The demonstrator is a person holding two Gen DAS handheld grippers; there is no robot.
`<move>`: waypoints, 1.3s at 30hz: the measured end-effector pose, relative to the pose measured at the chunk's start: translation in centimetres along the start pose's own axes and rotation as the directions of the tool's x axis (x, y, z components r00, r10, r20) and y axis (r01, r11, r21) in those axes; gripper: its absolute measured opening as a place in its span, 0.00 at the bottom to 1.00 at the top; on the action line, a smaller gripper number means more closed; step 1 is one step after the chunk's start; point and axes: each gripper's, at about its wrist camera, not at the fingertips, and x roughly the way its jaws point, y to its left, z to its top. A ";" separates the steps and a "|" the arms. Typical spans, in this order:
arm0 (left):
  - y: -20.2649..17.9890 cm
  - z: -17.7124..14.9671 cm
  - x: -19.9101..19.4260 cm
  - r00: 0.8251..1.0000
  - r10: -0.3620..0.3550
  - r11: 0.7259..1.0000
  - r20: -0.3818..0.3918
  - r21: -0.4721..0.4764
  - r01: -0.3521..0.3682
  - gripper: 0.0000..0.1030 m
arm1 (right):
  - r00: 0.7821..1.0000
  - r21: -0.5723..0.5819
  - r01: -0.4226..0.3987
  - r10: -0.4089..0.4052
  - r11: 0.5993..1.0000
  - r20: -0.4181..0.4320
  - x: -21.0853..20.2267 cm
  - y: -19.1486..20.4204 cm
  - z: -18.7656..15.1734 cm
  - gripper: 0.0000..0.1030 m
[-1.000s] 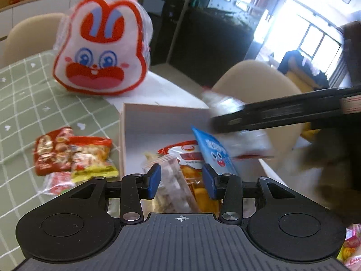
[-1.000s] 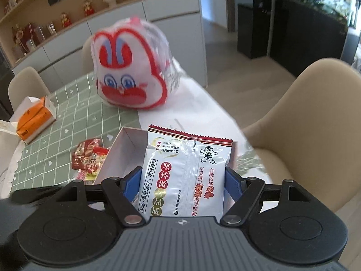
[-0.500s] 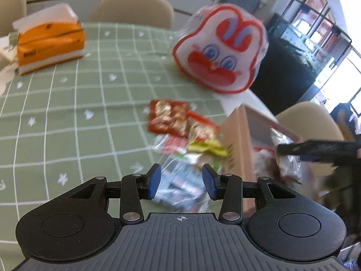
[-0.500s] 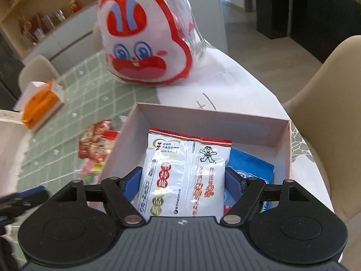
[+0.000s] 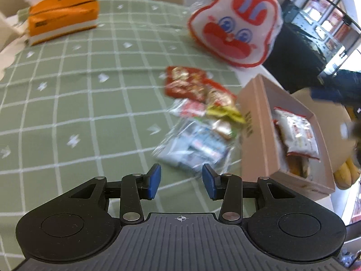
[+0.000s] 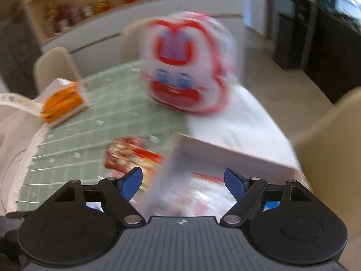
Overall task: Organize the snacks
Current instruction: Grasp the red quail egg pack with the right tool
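Note:
A pink cardboard box (image 5: 259,113) sits at the table's right edge with a white snack packet (image 5: 297,135) lying inside; the box also shows blurred in the right wrist view (image 6: 216,149). Loose snack packets lie left of the box: a clear bluish bag (image 5: 194,146), red packets (image 5: 185,83) and a yellow one (image 5: 225,113). My left gripper (image 5: 180,180) is open and empty just in front of the bluish bag. My right gripper (image 6: 182,183) is open and empty above the box, with the white packet (image 6: 207,192) blurred below it.
A large rabbit-face bag (image 5: 234,22) stands at the far side of the green checked tablecloth (image 5: 79,101). An orange tissue box (image 5: 61,18) sits far left. Beige chairs (image 6: 334,146) stand around the table.
My right gripper has opened and let the white packet drop into the box, then lifted away. My left gripper has swung left from the box to the loose packets.

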 end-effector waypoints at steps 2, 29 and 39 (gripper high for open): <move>1.1 -0.4 -0.7 1.000 0.008 1.000 -0.003 -0.022 -0.008 0.44 | 0.999 -0.044 -0.047 0.046 0.998 -0.023 2.0 2.6 1.5 0.78; 8.3 -5.2 -6.0 1.000 0.002 0.985 0.021 -0.173 0.002 0.43 | 0.958 -0.154 -0.001 -0.043 0.988 -0.284 15.8 12.4 2.5 0.71; 7.7 -6.3 -6.7 1.000 -0.026 0.992 0.015 -0.120 0.027 0.43 | 0.965 -0.097 -0.115 0.088 0.989 -0.246 8.1 14.6 -0.3 0.71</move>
